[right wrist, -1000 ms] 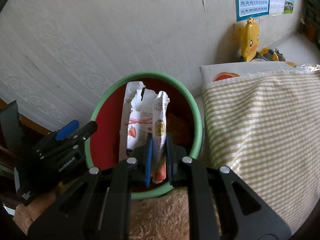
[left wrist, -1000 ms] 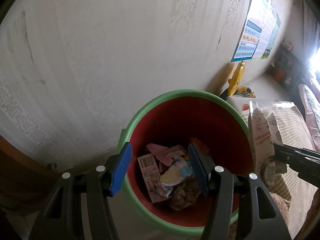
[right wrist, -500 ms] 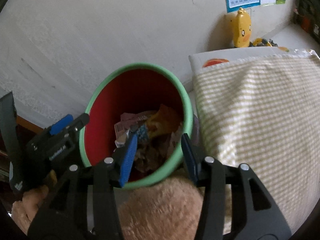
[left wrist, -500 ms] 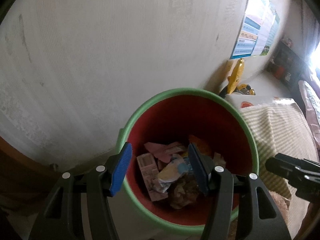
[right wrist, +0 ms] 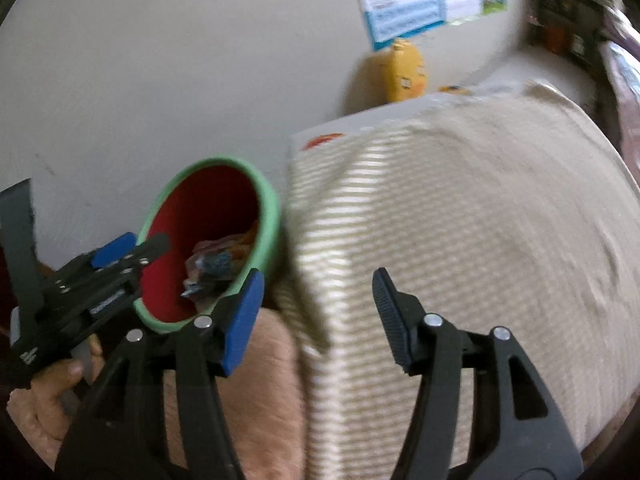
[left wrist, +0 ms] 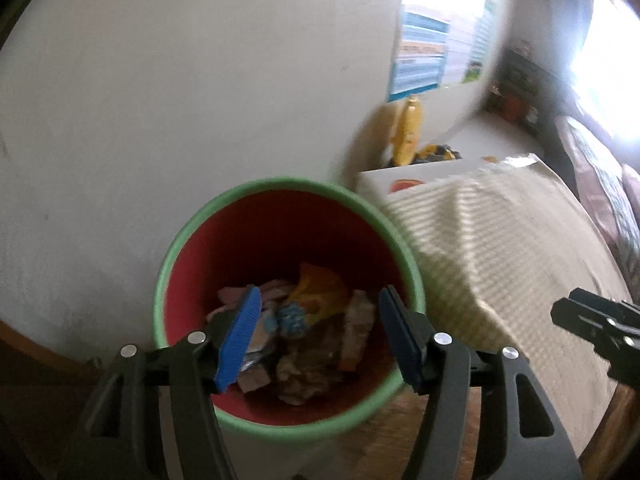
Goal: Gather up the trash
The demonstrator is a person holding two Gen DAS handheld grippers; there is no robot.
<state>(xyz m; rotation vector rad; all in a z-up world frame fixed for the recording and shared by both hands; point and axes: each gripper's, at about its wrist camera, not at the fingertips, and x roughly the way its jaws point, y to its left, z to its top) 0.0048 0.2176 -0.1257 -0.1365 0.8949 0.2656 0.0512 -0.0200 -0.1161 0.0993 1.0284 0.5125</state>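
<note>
A red bin with a green rim (left wrist: 182, 240) stands against the wall and holds crumpled wrappers and cartons (left wrist: 304, 332). My left gripper (left wrist: 316, 336) is open and empty, hovering over the bin's near side. My right gripper (right wrist: 316, 316) is open and empty, off to the right of the bin (right wrist: 268, 208), over the striped cloth (right wrist: 460, 220). The left gripper (right wrist: 120, 256) shows in the right wrist view by the bin's left rim. The right gripper's tip (left wrist: 584, 320) shows at the right edge of the left wrist view.
A striped cloth (left wrist: 500, 240) covers a surface right of the bin. A yellow duck toy (right wrist: 404, 72) stands by the wall under a blue poster (right wrist: 404, 12). A tan plush thing (right wrist: 268, 392) lies below the right gripper. The frames are motion-blurred.
My right gripper let go of the torn strawberry carton into the bin, opened wide, and swung right over the striped cloth. The left gripper stayed open and shifted right over the bin.
</note>
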